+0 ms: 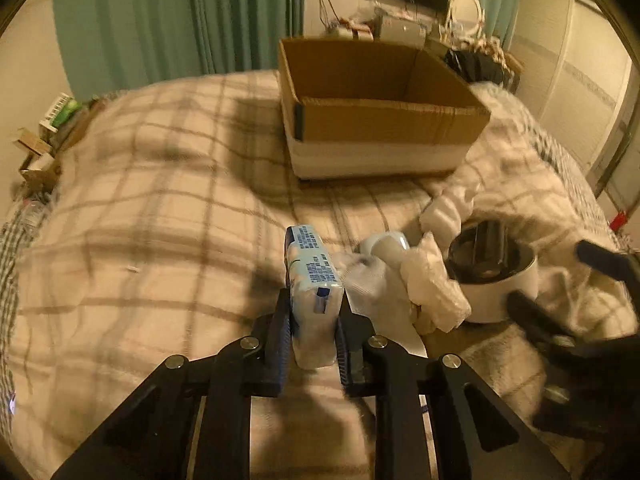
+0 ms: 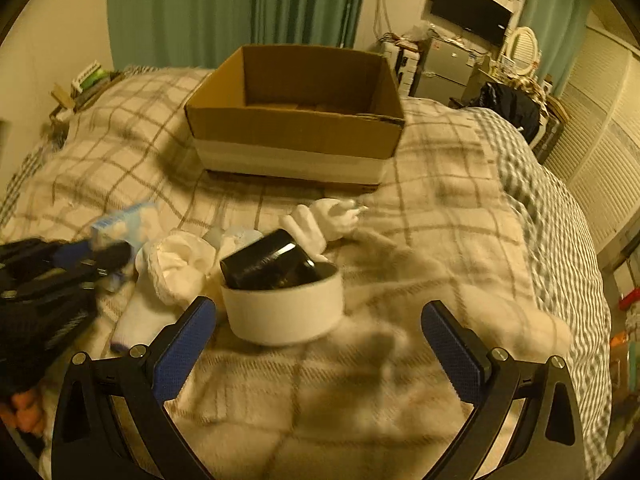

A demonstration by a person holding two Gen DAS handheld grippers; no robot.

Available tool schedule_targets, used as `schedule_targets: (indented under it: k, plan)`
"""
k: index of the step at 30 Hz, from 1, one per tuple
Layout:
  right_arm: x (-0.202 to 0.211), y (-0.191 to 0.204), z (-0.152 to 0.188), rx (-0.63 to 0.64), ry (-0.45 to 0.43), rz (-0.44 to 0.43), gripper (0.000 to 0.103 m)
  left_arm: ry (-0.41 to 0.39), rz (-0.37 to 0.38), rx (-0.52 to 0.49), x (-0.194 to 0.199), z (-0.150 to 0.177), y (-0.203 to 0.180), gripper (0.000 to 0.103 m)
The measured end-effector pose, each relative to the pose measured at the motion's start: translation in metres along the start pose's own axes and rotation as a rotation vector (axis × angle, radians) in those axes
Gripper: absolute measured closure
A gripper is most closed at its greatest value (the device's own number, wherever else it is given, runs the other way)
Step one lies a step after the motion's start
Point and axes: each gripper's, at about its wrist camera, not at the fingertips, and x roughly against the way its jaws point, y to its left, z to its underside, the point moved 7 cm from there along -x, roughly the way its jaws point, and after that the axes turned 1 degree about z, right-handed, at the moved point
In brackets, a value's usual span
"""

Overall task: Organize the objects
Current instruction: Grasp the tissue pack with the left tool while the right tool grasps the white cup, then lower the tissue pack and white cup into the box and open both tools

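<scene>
My left gripper (image 1: 313, 320) is shut on a light-blue tissue pack (image 1: 312, 280) and holds it above the plaid blanket; it also shows in the right wrist view (image 2: 120, 226). My right gripper (image 2: 318, 324) is open and empty, its pads on either side of a white bowl (image 2: 284, 314) that holds a black box (image 2: 264, 260). The bowl also shows in the left wrist view (image 1: 504, 284). White socks (image 2: 172, 272) and crumpled white wrapping (image 1: 432, 284) lie beside the bowl. An open cardboard box (image 1: 376, 120) stands farther back on the bed, also seen in the right wrist view (image 2: 296, 128).
The plaid blanket (image 1: 160, 220) covers the whole bed. Green curtains (image 2: 224, 4) hang behind. Small boxes (image 1: 52, 120) sit at the bed's far left edge. A fridge, a TV and a cluttered dresser (image 2: 460, 64) stand at the back right.
</scene>
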Motion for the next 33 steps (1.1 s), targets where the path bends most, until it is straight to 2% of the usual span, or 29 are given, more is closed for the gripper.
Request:
schedule_targets:
  k: [4,6,7,8,11,20,26,33]
  plan:
    - [-0.025,0.009,0.0,0.024,0.073,0.002,0.004,-0.036,0.007,0.024,0.014,-0.007,0.012,0.084]
    - [-0.034,0.013,0.002,0.031,0.103,-0.012,0.013,-0.037,0.009,0.036,0.015,-0.007,0.018,0.084]
    - [-0.036,0.015,0.002,0.034,0.11,-0.022,0.016,-0.033,0.013,0.039,0.013,-0.006,0.019,0.084]
    - [-0.035,0.018,0.001,0.036,0.107,-0.036,0.026,-0.027,0.017,0.046,0.012,-0.005,0.02,0.084]
    - [-0.028,0.02,0.0,0.036,0.082,-0.036,0.028,-0.027,0.021,0.044,0.013,-0.004,0.019,0.084]
    - [0.021,0.014,-0.016,-0.029,-0.04,-0.083,0.028,-0.047,0.012,0.01,0.033,0.0,0.011,0.084]
    - [0.059,0.009,-0.029,-0.043,-0.116,-0.098,0.028,-0.101,0.018,-0.009,0.061,-0.014,0.002,0.084]
    - [0.108,0.002,-0.054,-0.1,-0.326,-0.174,0.028,-0.15,0.03,-0.022,0.081,-0.037,-0.003,0.084]
